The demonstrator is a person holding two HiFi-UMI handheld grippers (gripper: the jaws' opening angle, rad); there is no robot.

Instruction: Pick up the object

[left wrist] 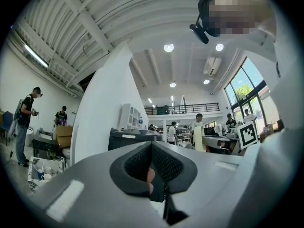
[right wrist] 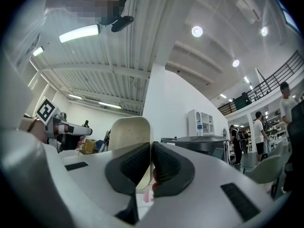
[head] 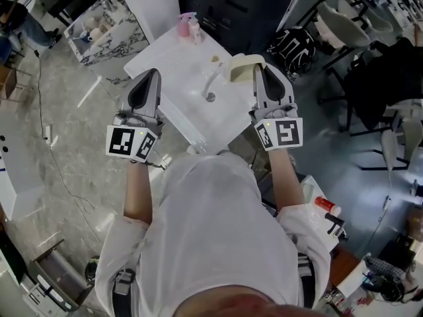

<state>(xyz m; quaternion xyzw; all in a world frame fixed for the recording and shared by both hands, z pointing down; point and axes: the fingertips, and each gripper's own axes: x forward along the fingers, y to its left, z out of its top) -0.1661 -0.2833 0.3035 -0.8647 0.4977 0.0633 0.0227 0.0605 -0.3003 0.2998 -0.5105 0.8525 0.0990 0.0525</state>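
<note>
**A:** So where are we at? The right tool (head: 261, 68) is clamped nearly all the way shut on the cream object (head: 246, 68). It has it by a thin edge, and the piece sticks out past the tips, over the white tabletop (head: 173, 63) right by the faucet (head: 211, 81). The left tool (head: 153, 72) is closed on nothing and hangs off to the side.

**B:** Yeah, that edge grip is what worries us. Most of the object sits beyond the pads, so we think any quick tilt or swing could make it pivot or slide out. It'd drop into the basin or clip the faucet.

**A:** Agreed. The left one isn't helping either, so there's no backup if it slips.

**B:** On the views: the head view gives us the layout, meaning the faucet, the tabletop and both tools, but not the pinch itself. In the right gripper view we see the pads of the right tool (right wrist: 151, 148) closed on the cream object (right wrist: 129, 132), which stands up tall behind them. We can't see the tabletop there at all.

**A:** And the left gripper view confirms that the left tool (left wrist: 152, 148) has its jaws together and holds nothing.
</note>
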